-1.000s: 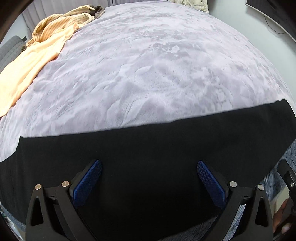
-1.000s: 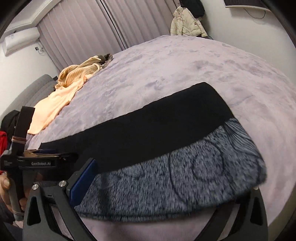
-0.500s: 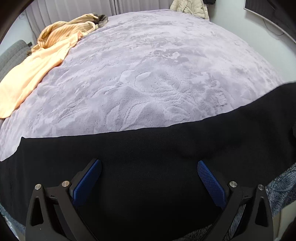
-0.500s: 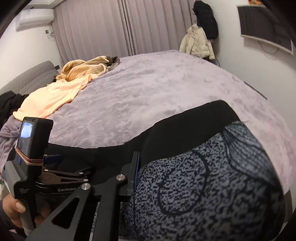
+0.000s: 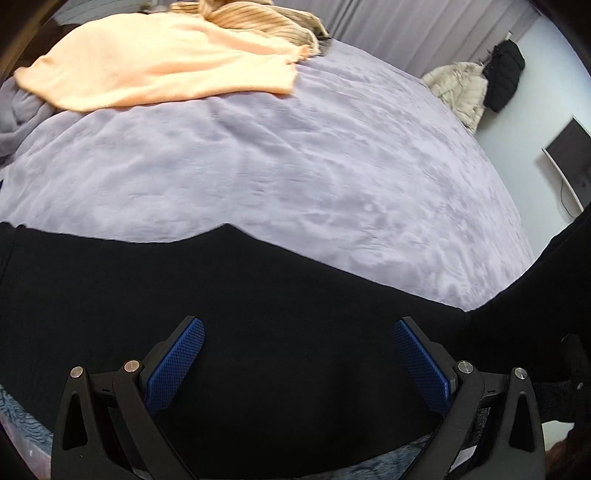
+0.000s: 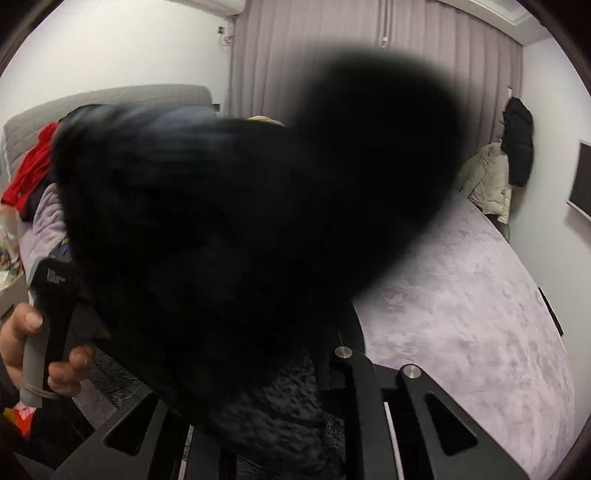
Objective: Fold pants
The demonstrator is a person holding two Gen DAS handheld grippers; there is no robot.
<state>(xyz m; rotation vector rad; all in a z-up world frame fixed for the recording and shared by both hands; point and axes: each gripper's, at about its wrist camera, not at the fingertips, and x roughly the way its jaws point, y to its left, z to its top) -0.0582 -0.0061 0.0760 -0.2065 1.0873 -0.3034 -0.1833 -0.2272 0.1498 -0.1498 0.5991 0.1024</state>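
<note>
The black pants [image 5: 295, 295] lie across the near part of the lilac bedspread [image 5: 295, 158], with the grey fleece lining [image 5: 406, 458] showing at the near edge. My left gripper [image 5: 298, 325] hovers open just above them, and nothing sits between its blue pads [image 5: 177, 358]. My right gripper [image 6: 332, 343] is shut on one end of the pants [image 6: 221, 240] and holds it up. The lifted cloth fills most of the right wrist view and hides the fingertips. From the right edge of the left wrist view the raised black cloth [image 5: 546, 280] slopes down.
A peach garment [image 5: 159, 70] and a ribbed beige sweater [image 5: 258, 22] lie at the bed's far left. Jackets [image 5: 461, 88] hang by the far wall, next to a wall screen [image 6: 581, 184]. Red clothing [image 6: 33, 166] is piled near the headboard. A hand [image 6: 22, 339] grips the left gripper's handle.
My right gripper closed on the pants' end and raised it, swinging leftward until the cloth covers its camera. The left gripper slid left along the pants, still open, bringing the peach garment closer.
</note>
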